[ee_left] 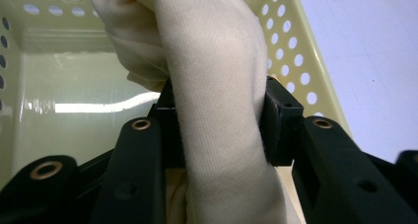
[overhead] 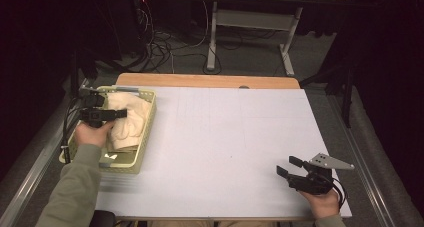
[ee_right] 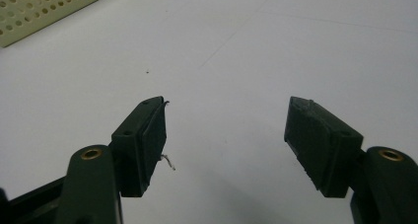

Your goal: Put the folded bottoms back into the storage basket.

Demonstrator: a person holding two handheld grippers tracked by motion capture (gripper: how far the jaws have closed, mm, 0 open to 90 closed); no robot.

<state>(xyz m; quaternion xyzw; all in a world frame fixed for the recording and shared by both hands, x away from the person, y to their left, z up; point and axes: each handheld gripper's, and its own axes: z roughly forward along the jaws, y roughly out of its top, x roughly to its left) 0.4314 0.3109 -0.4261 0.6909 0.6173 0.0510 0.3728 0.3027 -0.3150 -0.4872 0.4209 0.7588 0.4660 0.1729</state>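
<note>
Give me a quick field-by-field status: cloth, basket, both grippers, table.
cloth: cream cloth, bunched, a thick fold running between the left gripper's pads
basket: pale yellow perforated basket at the table's left edge, cloth inside it
left gripper: left gripper over the basket, pads pressing on the cloth fold from both sides
right gripper: right gripper low over the table's near right corner, jaws apart, nothing between them
table: white table surface, bare across the middle
</note>
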